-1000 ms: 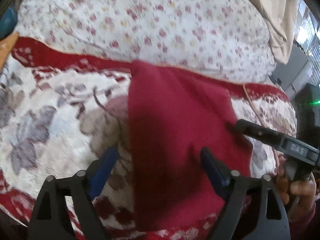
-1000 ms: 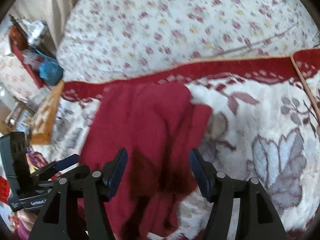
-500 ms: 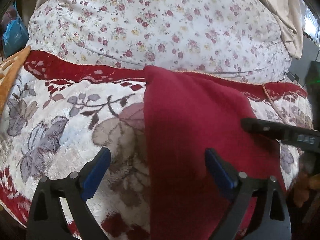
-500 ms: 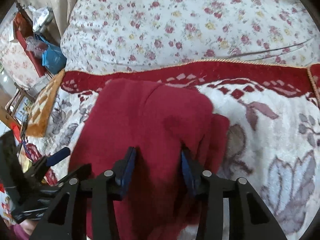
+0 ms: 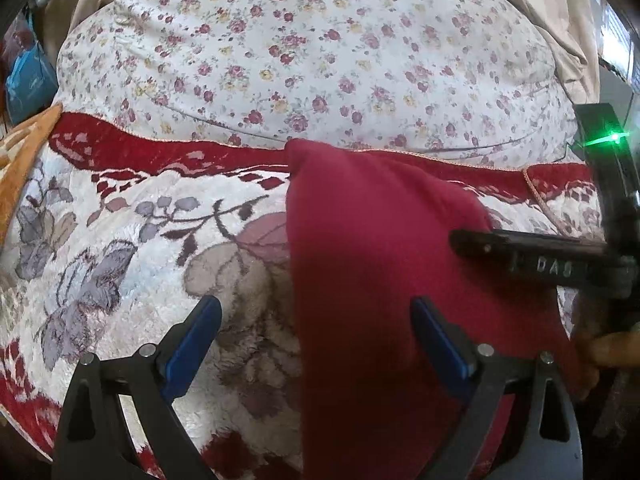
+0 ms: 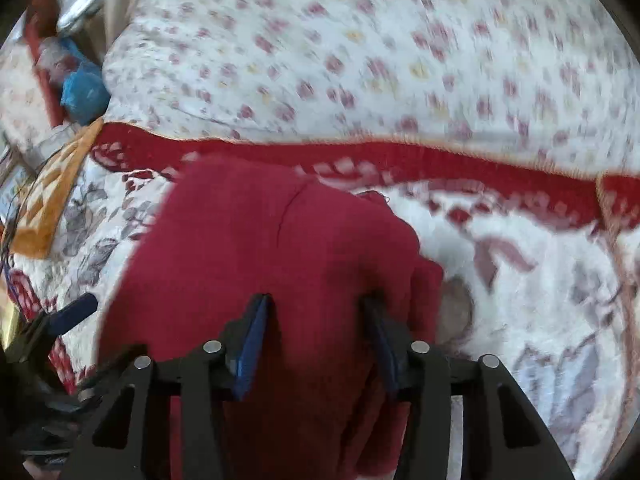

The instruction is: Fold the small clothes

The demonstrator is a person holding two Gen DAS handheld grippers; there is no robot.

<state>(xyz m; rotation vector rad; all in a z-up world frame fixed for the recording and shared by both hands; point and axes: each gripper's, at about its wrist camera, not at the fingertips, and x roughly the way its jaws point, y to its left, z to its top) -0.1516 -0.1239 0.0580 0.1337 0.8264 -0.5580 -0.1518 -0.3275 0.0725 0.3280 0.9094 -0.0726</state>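
A dark red garment (image 5: pixel 380 264) lies folded on a floral blanket (image 5: pixel 120 248), with its far corner at the blanket's red border. My left gripper (image 5: pixel 316 320) is open and straddles the garment's left edge, one finger over the blanket and the other over the red cloth. My right gripper (image 6: pixel 316 304) presses down into the garment (image 6: pixel 280 240) near its right fold, its jaws half closed with a thick bunch of red cloth filling the gap between the pads. One black finger (image 5: pixel 520 248) of the right gripper shows over the cloth's right edge in the left wrist view.
A white quilt (image 5: pixel 320 48) with small flowers rises behind the blanket. An orange patterned cloth (image 6: pixel 52 200) and a blue bag (image 6: pixel 84 92) sit at the far left. A person's fingers (image 5: pixel 608 352) hold the right gripper's handle.
The right gripper's jaws narrowed and came down onto the red cloth, whose right flap now lies tucked in. The left gripper tilted, opened a little wider and stayed at the left edge.
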